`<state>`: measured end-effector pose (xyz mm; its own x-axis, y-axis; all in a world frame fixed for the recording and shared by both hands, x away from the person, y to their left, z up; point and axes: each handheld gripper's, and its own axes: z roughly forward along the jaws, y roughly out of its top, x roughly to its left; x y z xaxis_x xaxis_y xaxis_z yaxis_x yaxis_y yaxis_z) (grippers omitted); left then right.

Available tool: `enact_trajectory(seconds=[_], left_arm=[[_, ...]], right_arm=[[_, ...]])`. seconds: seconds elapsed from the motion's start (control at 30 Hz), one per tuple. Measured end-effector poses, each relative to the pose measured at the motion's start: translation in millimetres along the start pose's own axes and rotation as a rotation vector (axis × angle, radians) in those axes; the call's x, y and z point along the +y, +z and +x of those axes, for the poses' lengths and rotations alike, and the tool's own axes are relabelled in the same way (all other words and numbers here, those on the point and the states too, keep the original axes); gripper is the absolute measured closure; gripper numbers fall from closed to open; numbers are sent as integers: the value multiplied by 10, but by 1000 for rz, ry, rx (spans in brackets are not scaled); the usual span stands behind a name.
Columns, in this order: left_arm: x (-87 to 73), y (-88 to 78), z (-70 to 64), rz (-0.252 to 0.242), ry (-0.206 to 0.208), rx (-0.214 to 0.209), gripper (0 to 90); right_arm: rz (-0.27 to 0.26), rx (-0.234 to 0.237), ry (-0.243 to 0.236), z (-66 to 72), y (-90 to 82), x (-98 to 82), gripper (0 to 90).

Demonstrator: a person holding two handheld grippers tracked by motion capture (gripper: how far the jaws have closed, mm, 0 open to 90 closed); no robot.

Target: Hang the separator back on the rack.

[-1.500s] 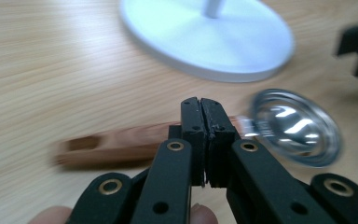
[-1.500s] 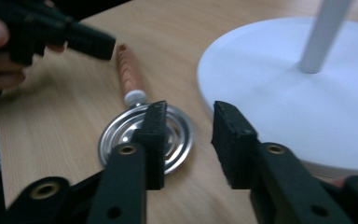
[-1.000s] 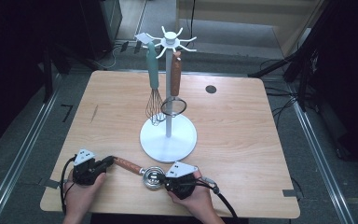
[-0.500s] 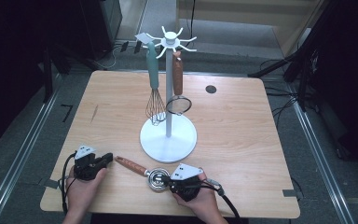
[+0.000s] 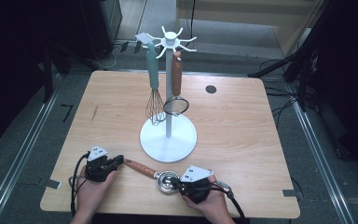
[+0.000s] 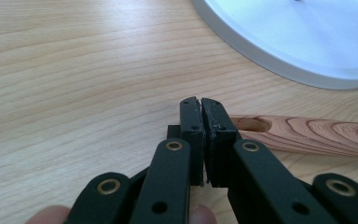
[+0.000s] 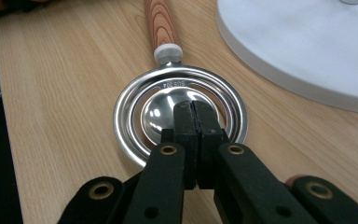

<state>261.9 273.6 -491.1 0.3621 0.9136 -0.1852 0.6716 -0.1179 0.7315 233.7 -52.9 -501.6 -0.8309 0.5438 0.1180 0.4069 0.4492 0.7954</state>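
Observation:
A utensil with a wooden handle [image 5: 139, 168] and a round steel head [image 5: 167, 181] lies flat near the table's front edge. My left gripper [image 5: 119, 161] is shut, with its tips just beside the holed end of the handle [image 6: 303, 134] and nothing between the jaws [image 6: 200, 106]. My right gripper [image 5: 181, 185] is shut too, its tips [image 7: 196, 111] hovering over or resting on the steel head [image 7: 135, 109]; I cannot tell which. Behind stands a white rack [image 5: 168, 138] carrying a teal-handled whisk [image 5: 154, 88] and a wooden-handled ring tool [image 5: 176, 81].
The rack's wide round base [image 6: 303, 42] sits close behind both grippers [image 7: 307, 51]. The wooden table [image 5: 242, 135] has bare room to the left and right of the rack. A dark round hole [image 5: 210, 89] marks its far right. The front edge is just below the hands.
Both hands and the utensil between them have shifted a little to the right along the front edge. Both grippers stay shut.

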Motion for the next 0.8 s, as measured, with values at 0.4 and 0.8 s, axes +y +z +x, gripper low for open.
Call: enact_trajectory(seconds=[0.4, 0.8], left_arm=[[37, 129, -264, 19, 60, -44, 900], [43, 226, -520, 32, 106, -89, 900]], right_arm=[[19, -24, 23, -108, -139, -119, 900], [16, -68, 68, -261, -380, -277, 900]])
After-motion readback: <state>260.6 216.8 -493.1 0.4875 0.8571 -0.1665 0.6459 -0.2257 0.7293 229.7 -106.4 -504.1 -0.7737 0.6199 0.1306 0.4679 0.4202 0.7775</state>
